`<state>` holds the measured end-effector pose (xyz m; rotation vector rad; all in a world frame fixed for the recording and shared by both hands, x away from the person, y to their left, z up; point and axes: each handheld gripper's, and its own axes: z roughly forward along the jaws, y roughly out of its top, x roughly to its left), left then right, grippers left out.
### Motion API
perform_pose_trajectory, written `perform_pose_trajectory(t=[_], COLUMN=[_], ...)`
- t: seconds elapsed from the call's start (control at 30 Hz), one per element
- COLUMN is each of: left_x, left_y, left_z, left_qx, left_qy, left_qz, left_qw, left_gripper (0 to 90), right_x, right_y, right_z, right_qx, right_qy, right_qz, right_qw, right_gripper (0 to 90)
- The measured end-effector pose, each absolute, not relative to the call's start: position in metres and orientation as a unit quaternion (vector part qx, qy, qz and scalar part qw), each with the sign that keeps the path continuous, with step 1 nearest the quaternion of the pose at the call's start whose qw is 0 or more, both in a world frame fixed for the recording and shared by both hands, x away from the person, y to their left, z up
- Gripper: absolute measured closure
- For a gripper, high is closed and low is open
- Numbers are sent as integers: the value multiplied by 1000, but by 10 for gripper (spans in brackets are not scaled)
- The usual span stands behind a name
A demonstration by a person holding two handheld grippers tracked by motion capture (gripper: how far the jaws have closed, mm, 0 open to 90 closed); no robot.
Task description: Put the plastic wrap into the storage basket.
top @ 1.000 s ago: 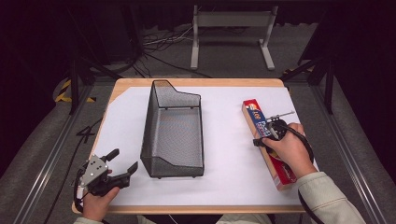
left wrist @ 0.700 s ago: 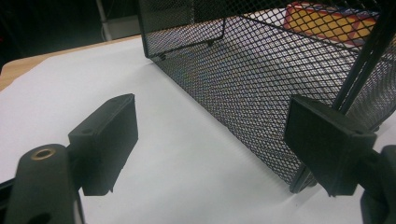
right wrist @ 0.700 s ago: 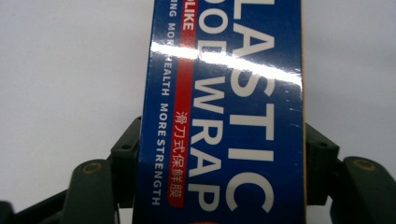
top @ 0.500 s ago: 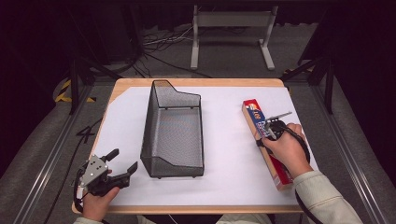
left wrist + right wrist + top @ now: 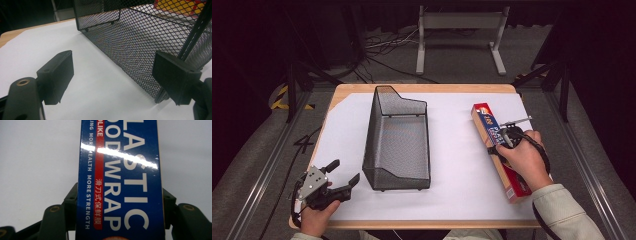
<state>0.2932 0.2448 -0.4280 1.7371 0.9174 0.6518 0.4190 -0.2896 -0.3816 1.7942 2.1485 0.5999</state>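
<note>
The left tongs point(image 5: 343, 175) are black, with a grey three-cornered plate on top and a thin black cable at the side. Their jaws end in flat, square black pads point(image 5: 58, 75), and a brass-coloured ring is set in each jaw arm. The right tongs point(image 5: 501, 141) are black too, with a black cable. The person wears light beige sleeves point(image 5: 564, 210).
</note>
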Motion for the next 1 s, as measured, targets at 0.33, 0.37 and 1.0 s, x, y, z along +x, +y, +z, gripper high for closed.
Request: perform_pose_trajectory(t=[0.33, 0.37, 1.0], left_x=[293, 293, 293], left_y=[245, 245, 244], left_z=[-428, -428, -428], left_qx=[721, 721, 725], left_qy=[382, 382, 379], left_qz=[271, 271, 268], left_qw=[511, 511, 509], left_gripper=[185, 185, 187], right_x=[411, 410, 407], right_y=[-288, -288, -278], right_z=[-350, -344, -306], right_qx=[619, 618, 611], right_qy=[740, 739, 740], right_qz=[220, 225, 236], right_qw=[144, 147, 155], right_gripper=[397, 396, 395])
